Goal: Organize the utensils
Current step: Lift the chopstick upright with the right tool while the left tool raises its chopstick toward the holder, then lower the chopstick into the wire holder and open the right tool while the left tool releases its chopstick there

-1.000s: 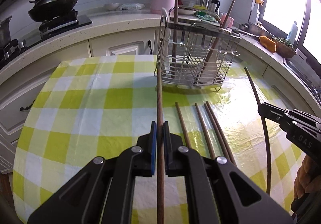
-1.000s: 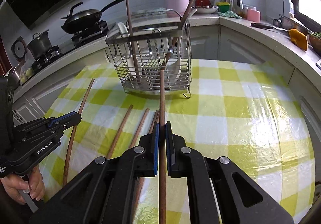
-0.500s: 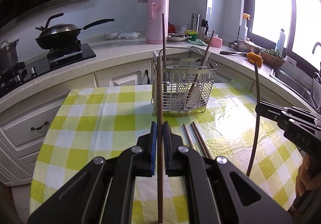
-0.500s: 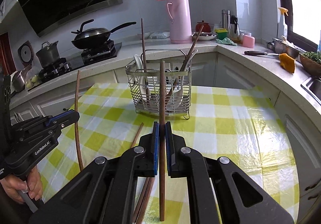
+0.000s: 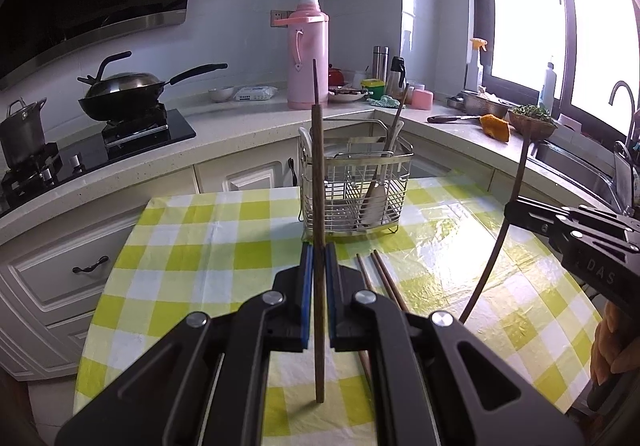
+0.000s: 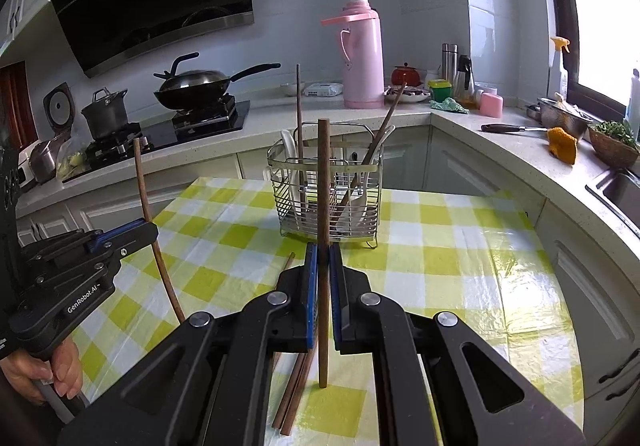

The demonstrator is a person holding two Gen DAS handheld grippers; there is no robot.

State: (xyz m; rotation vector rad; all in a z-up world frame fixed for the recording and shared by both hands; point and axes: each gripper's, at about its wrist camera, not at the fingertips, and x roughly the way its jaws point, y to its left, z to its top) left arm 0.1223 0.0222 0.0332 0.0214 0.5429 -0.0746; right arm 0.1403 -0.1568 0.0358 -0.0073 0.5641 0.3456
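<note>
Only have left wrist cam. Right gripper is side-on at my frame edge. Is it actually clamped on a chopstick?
Observer: Yes. In the right wrist view the right gripper has its blue pads shut on the right-hand chopstick, which stands roughly upright.
Operator: Bottom end clear of the table?
Observer: It looks so. Its lower tip appears to hang above the checked cloth, just beside the loose chopsticks lying there.
Operator: How does my left gripper look from that side?
Observer: The left gripper is shut on the left-hand chopstick, which sticks out above and below the jaws. A hand holds its handle.
</note>
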